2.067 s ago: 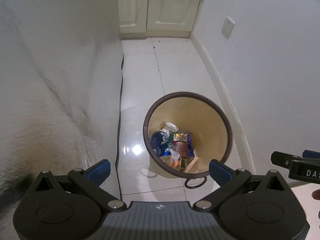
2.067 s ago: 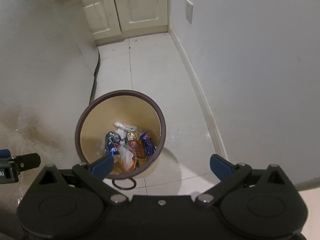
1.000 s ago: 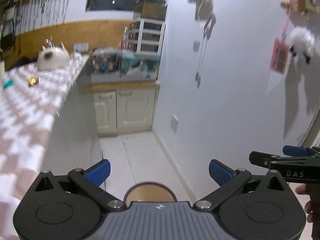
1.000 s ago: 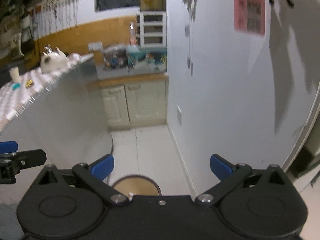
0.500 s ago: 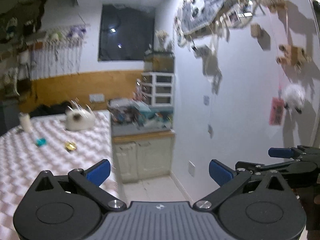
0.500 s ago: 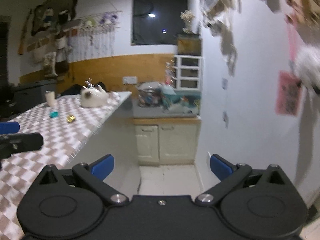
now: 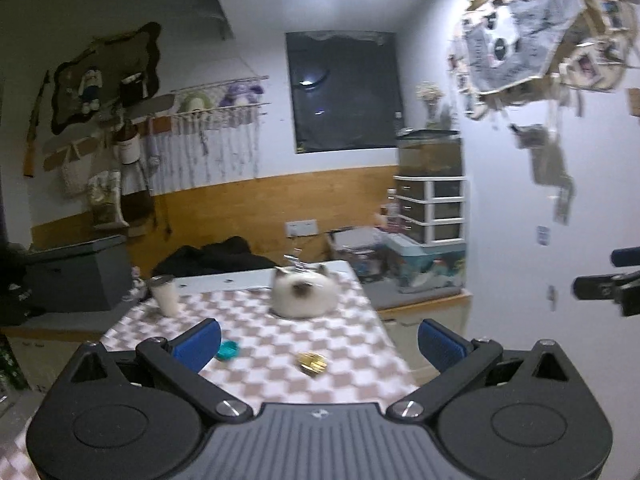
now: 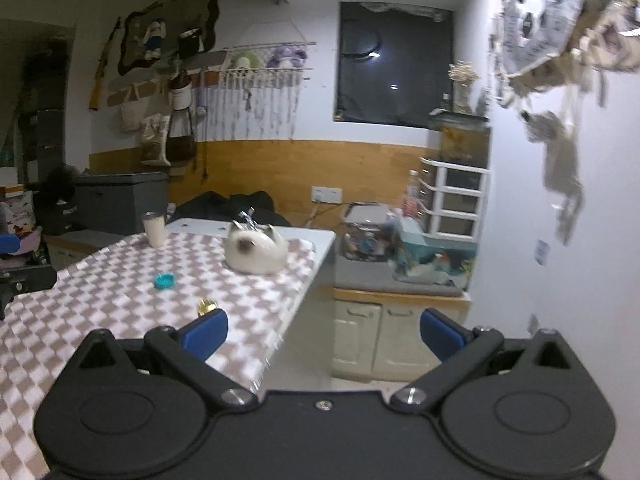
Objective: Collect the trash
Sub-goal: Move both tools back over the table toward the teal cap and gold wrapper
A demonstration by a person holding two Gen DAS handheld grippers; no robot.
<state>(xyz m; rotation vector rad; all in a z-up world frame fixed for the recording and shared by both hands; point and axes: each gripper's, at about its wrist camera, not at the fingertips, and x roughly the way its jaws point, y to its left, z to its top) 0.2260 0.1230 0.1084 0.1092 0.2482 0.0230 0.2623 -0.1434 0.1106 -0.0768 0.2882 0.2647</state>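
Note:
Both grippers are raised and look across a table with a checked cloth (image 7: 352, 356) (image 8: 120, 304). A small gold wrapper (image 7: 311, 363) (image 8: 207, 305) and a teal cap-like piece (image 7: 228, 349) (image 8: 164, 280) lie on the cloth. My left gripper (image 7: 319, 342) is open and holds nothing; the gold wrapper sits between its blue fingertips, farther off. My right gripper (image 8: 324, 334) is open and holds nothing, over the table's right edge. The right gripper's fingers (image 7: 600, 286) show at the left wrist view's right edge. The waste bin is out of sight.
A white cat-shaped ornament (image 7: 301, 294) (image 8: 256, 251) and a pale cup (image 7: 166, 295) (image 8: 154, 229) stand at the table's far end. Beyond are a grey box (image 8: 120, 200), low cabinets (image 8: 384, 336) with clutter on top, a drawer unit (image 8: 456, 196) and a white wall with hangings on the right.
Both grippers have tilted up from the bin on the floor to the table top. The bin has dropped out of view and the checked table has come into view.

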